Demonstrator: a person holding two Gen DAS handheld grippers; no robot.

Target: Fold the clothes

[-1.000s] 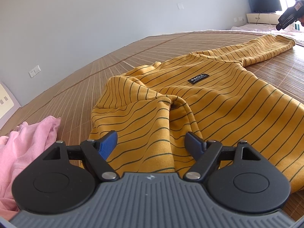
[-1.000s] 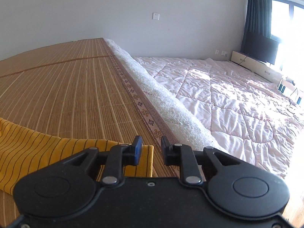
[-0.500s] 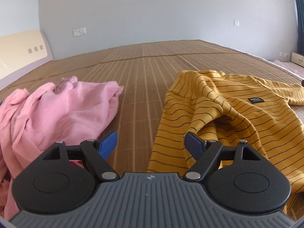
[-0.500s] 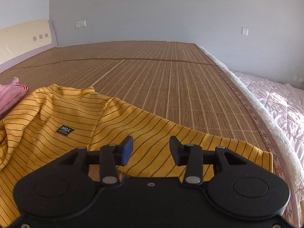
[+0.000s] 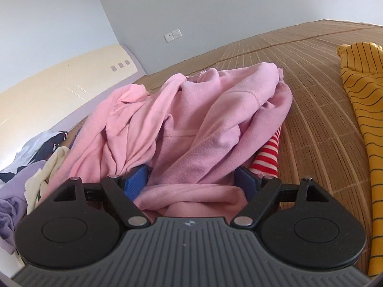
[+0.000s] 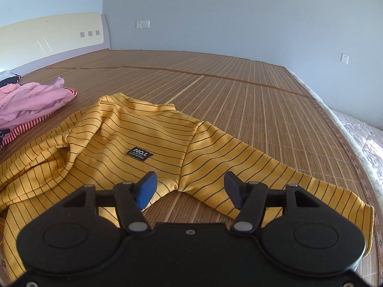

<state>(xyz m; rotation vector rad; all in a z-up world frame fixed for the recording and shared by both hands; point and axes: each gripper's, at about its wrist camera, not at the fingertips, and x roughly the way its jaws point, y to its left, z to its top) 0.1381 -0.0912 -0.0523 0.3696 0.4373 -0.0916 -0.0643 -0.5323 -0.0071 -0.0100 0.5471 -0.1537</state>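
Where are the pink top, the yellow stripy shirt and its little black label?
pink top (image 5: 191,124), left wrist view, middle of the crumpled fleece.
yellow stripy shirt (image 6: 153,131), right wrist view, chest panel.
black label (image 6: 139,154), right wrist view, patch centre.

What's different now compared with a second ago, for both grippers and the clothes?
The left gripper swung from the yellow striped shirt to the pink fleece garment, which now bunches between its open fingers. The right gripper turned from the quilt toward the shirt and opened wider. The shirt remains spread on the bamboo mat.
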